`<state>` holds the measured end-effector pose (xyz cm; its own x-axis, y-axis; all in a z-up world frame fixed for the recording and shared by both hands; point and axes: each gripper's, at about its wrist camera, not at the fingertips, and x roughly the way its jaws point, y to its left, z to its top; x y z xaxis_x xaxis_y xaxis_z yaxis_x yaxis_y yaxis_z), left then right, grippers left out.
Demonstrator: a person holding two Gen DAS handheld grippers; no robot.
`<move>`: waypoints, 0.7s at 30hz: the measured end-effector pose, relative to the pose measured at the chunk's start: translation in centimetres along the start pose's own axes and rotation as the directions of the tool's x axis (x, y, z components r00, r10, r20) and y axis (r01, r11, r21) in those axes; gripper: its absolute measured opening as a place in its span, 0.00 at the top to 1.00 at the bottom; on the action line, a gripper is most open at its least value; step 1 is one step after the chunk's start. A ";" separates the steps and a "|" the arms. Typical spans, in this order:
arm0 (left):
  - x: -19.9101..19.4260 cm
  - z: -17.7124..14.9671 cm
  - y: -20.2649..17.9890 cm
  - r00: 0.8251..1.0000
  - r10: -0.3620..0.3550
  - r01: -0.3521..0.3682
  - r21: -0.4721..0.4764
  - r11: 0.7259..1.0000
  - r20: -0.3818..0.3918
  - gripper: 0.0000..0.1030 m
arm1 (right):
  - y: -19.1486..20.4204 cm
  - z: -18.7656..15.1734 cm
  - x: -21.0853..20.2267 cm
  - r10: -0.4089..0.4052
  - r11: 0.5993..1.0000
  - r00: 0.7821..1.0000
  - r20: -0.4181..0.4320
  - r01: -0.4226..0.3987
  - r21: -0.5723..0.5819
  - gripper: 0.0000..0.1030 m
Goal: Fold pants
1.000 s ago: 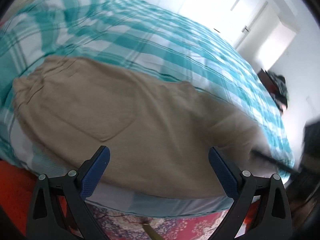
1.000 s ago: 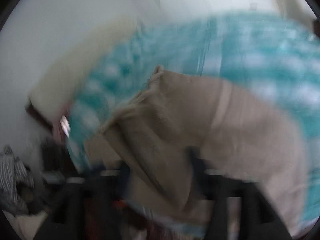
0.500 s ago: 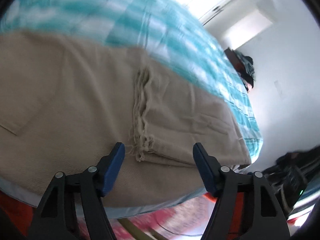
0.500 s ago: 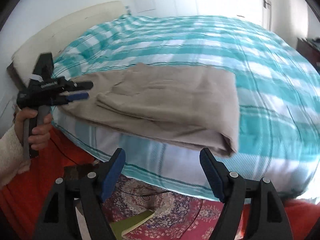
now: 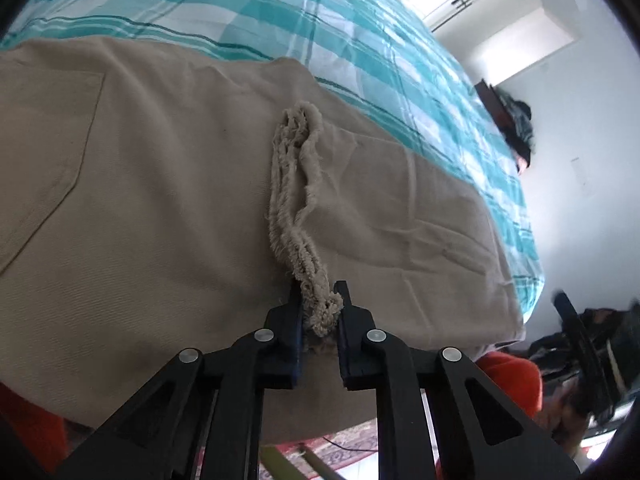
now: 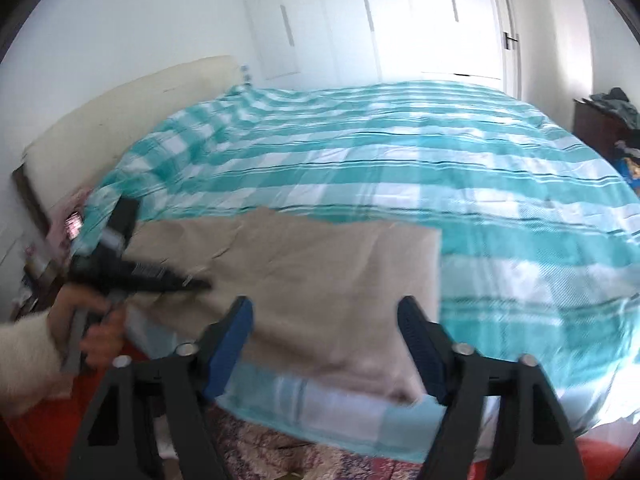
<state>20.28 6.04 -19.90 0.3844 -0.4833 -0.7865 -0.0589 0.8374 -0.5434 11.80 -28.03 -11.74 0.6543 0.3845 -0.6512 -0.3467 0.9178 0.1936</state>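
The pants point(image 5: 168, 208) are beige twill with a fine diagonal weave, folded over on themselves and lying along the near edge of the bed point(image 5: 360, 40). A stitched patch pocket shows to the left of the left jaws. The frayed hems point(image 5: 296, 200) form a ragged, ropy band running straight ahead of those jaws, and the left gripper point(image 5: 318, 312) is pinched closed on the near end of that fringe. To the right of it the folded-over leg lies creased and mostly flat, ending in a soft fold near the bed's corner.

In the right view the right gripper point(image 6: 325, 332) hangs with its blue-padded jaws spread wide and nothing between them; the folded end of the pants point(image 6: 320, 280) lies just ahead and between them, its right edge straight. The view is somewhat blurred. Beyond the pants the teal-and-white checked cover stretches bare to the far side. Below the jaws the cover hangs over a patterned rug point(image 6: 280, 452).
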 end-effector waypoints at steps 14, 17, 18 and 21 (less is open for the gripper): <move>-5.5 1.0 -4.3 0.975 0.168 -0.192 0.164 0.968 0.148 0.36 | -2.0 -3.8 8.7 0.008 1.000 0.956 -0.294 -0.007 0.004 0.77; -4.4 1.3 -7.4 0.977 0.158 -0.193 0.268 0.944 0.146 0.33 | -2.2 -4.0 8.6 0.006 1.000 0.960 -0.281 -0.003 0.013 0.76; -3.8 1.2 -8.3 0.978 0.158 -0.193 0.306 0.932 0.137 0.33 | -2.2 -4.0 8.5 0.004 1.000 0.960 -0.278 -0.001 0.010 0.76; -0.4 0.9 -10.9 0.974 0.195 -0.224 0.423 0.878 0.113 0.32 | -2.3 -3.9 8.6 0.016 1.000 0.961 -0.276 -0.008 0.029 0.76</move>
<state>21.64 -2.65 -13.43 0.4673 -0.2792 -0.8389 0.2513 0.9516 -0.1767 15.55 -27.26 -20.65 0.4377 0.3568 -0.8253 -0.3325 0.9170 0.2201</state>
